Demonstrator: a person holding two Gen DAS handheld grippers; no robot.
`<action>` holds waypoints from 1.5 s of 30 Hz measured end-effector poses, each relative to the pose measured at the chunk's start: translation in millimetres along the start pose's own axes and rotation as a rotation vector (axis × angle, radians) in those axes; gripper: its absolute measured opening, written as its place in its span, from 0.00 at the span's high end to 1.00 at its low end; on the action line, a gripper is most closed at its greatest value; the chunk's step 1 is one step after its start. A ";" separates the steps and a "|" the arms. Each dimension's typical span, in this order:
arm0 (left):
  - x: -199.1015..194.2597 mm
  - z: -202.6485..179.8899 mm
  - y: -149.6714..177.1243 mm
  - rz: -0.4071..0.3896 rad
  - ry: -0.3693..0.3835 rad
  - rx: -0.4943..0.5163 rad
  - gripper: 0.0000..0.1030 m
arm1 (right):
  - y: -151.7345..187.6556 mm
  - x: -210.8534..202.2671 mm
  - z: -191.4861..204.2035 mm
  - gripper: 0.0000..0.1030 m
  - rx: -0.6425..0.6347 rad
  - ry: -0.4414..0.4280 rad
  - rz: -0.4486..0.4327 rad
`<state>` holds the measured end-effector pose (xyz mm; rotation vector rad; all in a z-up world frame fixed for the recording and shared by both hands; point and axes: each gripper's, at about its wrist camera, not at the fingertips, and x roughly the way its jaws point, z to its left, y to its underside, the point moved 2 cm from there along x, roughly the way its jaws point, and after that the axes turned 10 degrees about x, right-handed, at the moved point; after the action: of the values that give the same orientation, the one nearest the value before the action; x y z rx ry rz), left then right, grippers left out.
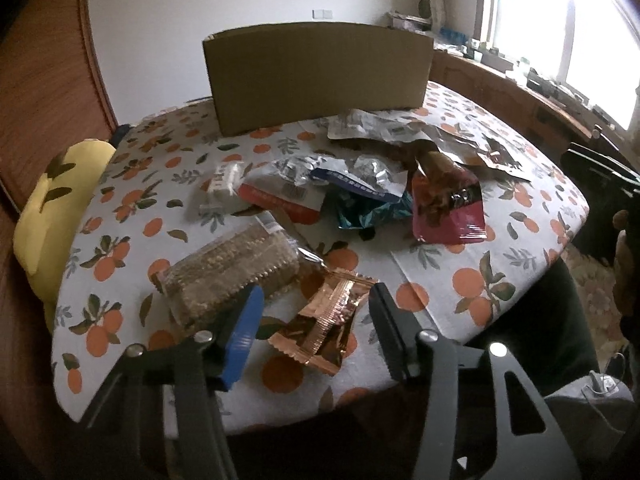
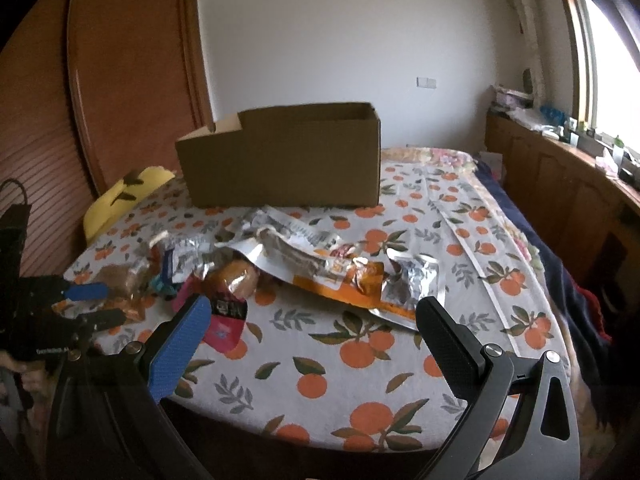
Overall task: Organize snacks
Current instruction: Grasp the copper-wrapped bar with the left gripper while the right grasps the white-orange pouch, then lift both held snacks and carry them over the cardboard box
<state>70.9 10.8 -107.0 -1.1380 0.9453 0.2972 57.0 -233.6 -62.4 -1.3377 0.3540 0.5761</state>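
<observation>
Left gripper (image 1: 312,320) sits low center of its view, jaws apart around the copper snack packet (image 1: 326,324), pads not pressing it yet. Right gripper (image 2: 312,340) is wide apart over bare tablecloth (image 2: 360,360), holding nothing. Looks like the pickup step; next, pinch and carry it to the cardboard box (image 1: 318,76) at top center.

Yellow pillow (image 1: 52,216) — window (image 1: 560,32) — wooden door (image 2: 132,80).

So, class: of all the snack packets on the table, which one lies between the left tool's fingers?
The shiny copper-gold packet, alone at the table's near edge. It sits between the left tool's fingers; the red pouch and the others lie farther back.
</observation>
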 end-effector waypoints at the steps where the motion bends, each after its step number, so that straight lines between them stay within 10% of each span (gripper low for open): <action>1: 1.9 0.3 -0.3 0.007 0.009 0.002 0.47 | 0.6 1.6 0.0 0.00 -0.004 -0.007 0.009; 6: 9.3 -3.4 0.8 0.040 0.012 0.048 0.47 | -3.1 16.3 1.8 0.00 -0.068 -0.048 0.050; 11: 7.4 -0.9 1.5 0.027 0.017 0.031 0.74 | -19.4 48.4 3.2 0.00 -0.169 -0.105 0.143; 25: 10.9 2.4 -0.8 0.010 0.050 0.004 0.76 | -44.3 133.9 11.9 0.14 -0.358 -0.180 0.448; 39: 10.4 2.2 0.7 0.001 0.052 -0.009 0.76 | -35.5 162.7 21.4 0.18 -0.468 -0.141 0.507; 45: 8.3 2.1 3.2 -0.018 0.058 -0.028 0.76 | -37.3 155.4 18.8 0.52 -0.458 -0.150 0.497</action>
<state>74.9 12.0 -115.2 -1.1859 0.9839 0.2646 203.1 -190.7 -114.5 -1.6387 0.4518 1.2227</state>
